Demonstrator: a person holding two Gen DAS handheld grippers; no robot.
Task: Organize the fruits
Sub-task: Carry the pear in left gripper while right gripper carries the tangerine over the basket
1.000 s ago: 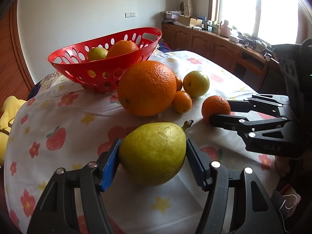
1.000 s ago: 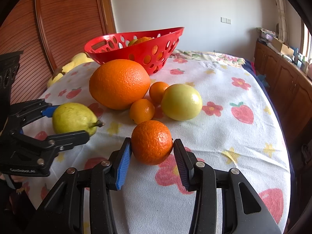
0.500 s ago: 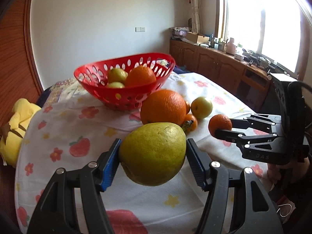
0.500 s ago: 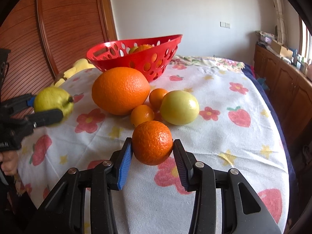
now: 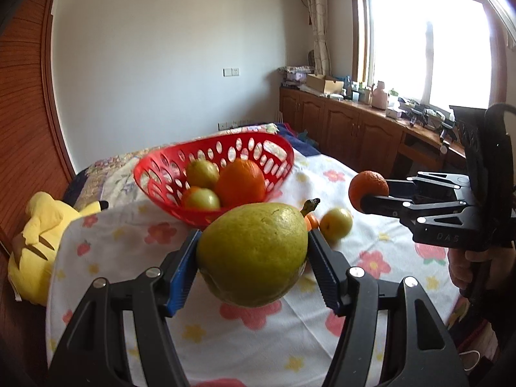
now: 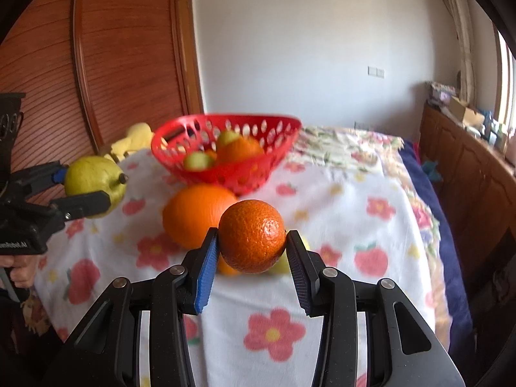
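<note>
Tablecloth (image 6: 338, 213) now well below: pear (image 5: 253, 253), tangerine (image 6: 252, 236) lifted clear.

Air above red basket (image 5: 167, 174) open; large orange (image 6: 193, 216) blocks low approach.

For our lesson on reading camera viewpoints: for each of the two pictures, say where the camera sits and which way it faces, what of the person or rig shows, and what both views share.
Left wrist: sits on the left claw, facing forward and down over the pear it grips toward the red basket; the right claw and a hand show.
Right wrist: sits on the right claw, facing forward and down over its small orange; the left claw shows.
Shared: basket, pear, small orange, flowered cloth.
</note>
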